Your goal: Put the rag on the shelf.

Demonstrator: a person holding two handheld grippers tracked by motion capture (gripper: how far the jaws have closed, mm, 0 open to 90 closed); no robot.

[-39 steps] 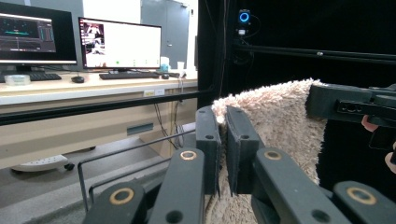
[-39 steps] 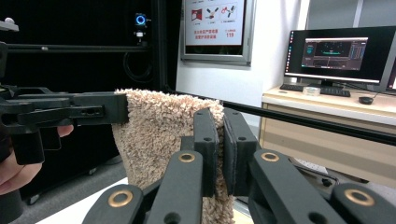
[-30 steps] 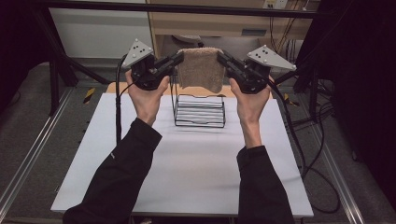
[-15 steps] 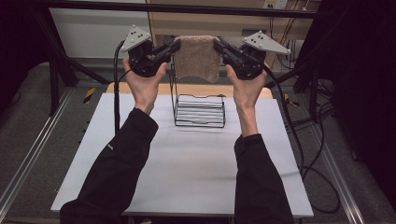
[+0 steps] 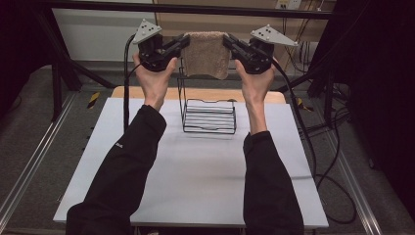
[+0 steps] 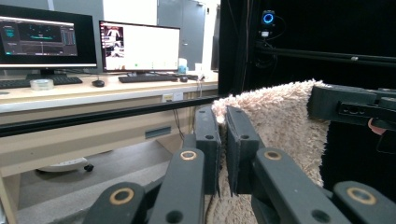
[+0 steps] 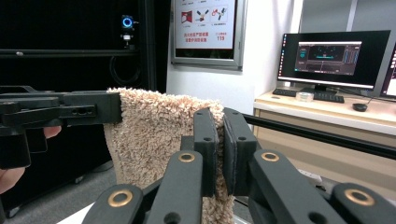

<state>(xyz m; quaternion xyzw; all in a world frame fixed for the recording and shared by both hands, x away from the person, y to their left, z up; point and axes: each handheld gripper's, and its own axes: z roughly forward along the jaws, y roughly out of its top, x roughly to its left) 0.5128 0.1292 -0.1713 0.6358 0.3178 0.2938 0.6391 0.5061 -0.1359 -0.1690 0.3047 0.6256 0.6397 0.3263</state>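
Note:
A fluffy beige towel hangs spread between the two grippers, high above the far part of the white table. My left gripper is shut on the towel's upper left corner, my right gripper is shut on its upper right corner. In the left gripper view the jaws pinch the towel edge, with the other gripper beyond. The right gripper view has the jaws clamped on the towel, and the left gripper across from it. Below the towel stands a black wire rack.
A wooden board lies along the table's far edge behind the rack. Black frame bars cross overhead. Cables trail off the table's right side. Desks with monitors stand beyond the table.
Both hands have carried the towel farther from the person and slightly higher, so it now hangs above the rack's rear upright instead of in front of it.

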